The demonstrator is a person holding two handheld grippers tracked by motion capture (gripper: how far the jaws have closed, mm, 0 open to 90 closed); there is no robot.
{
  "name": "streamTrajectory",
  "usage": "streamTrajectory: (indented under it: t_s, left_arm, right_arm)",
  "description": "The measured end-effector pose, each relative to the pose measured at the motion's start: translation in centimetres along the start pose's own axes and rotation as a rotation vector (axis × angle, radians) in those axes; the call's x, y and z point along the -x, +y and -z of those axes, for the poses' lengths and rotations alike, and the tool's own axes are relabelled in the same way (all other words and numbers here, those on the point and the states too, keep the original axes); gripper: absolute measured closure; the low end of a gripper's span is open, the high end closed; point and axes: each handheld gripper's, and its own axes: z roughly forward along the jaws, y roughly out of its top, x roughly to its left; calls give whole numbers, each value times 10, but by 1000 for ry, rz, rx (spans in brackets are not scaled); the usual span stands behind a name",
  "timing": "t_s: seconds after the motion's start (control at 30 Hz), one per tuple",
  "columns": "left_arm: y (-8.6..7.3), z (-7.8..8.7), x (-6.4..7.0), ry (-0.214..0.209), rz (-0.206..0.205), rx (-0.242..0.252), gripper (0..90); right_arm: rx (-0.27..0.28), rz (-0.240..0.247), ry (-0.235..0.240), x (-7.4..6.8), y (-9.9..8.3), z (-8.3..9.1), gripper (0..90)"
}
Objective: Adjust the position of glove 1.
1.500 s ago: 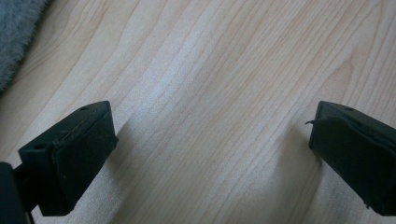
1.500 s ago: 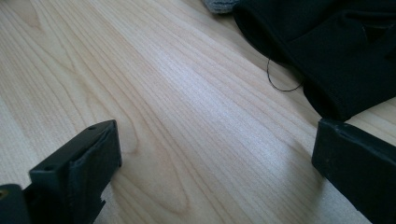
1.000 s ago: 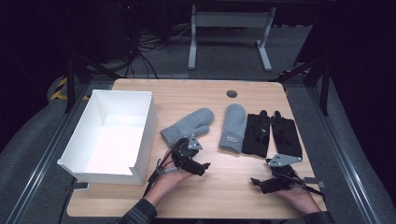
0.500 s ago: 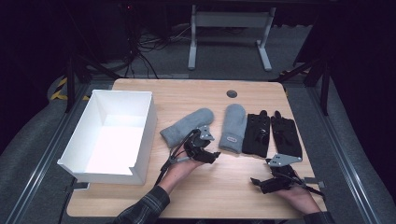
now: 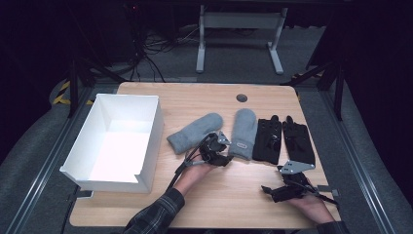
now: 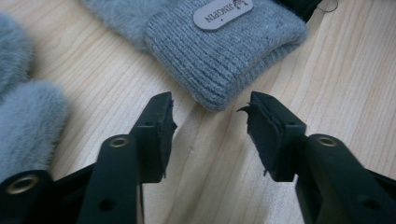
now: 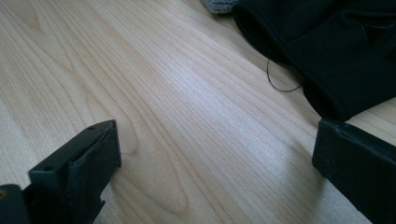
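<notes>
Two grey mittens lie mid-table: a slanted left mitten (image 5: 195, 131) and an upright right mitten (image 5: 243, 127) with a label on its ribbed cuff (image 6: 224, 51). Two black gloves (image 5: 267, 139) (image 5: 297, 140) lie to their right. My left gripper (image 5: 220, 152) (image 6: 210, 123) is open, its jaws just short of the right mitten's cuff, one on each side of the cuff's corner, holding nothing. My right gripper (image 5: 269, 190) (image 7: 215, 158) rests open near the table's front right, over bare wood, with a black glove (image 7: 341, 51) ahead of it.
A white open box (image 5: 119, 141) stands at the table's left. A dark round grommet (image 5: 241, 98) sits near the far edge. The wooden table (image 5: 234, 204) has bare room along the front. A metal stand (image 5: 238, 39) is on the floor beyond.
My left gripper has moved forward and to the right, from the front of the left mitten up to the right mitten's cuff. The right gripper has stayed put.
</notes>
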Motion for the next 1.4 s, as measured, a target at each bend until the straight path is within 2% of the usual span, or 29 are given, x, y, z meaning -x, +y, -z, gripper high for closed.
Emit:
streamTrajectory:
  t_s: [0.13,0.23,0.3,0.37,0.57,0.8,1.03,1.2,1.4]
  left_arm:
    - [4,-2,-1,-16,12,2,655]
    - [7,-3,-2,-20,13,-13,705]
    - [7,-3,-2,-22,21,-19,790]
    - [7,-3,-2,-25,27,-27,828]
    - [4,10,-1,-40,42,-37,844]
    - [-10,28,7,-52,50,-44,845]
    - [-31,49,17,-80,54,-58,844]
    - [-48,61,23,-82,48,-81,843]
    - [-67,75,25,-82,75,-92,841]
  right_arm:
    - [0,0,0,0,0,0,14]
    - [0,-1,0,0,0,0,14]
    - [0,-1,0,0,0,0,14]
    - [0,-1,0,0,0,0,14]
    - [0,-1,0,0,0,0,14]
    - [0,-1,0,0,0,0,14]
    - [0,0,0,0,0,0,14]
    - [0,-1,0,0,0,0,14]
    - [0,-1,0,0,0,0,14]
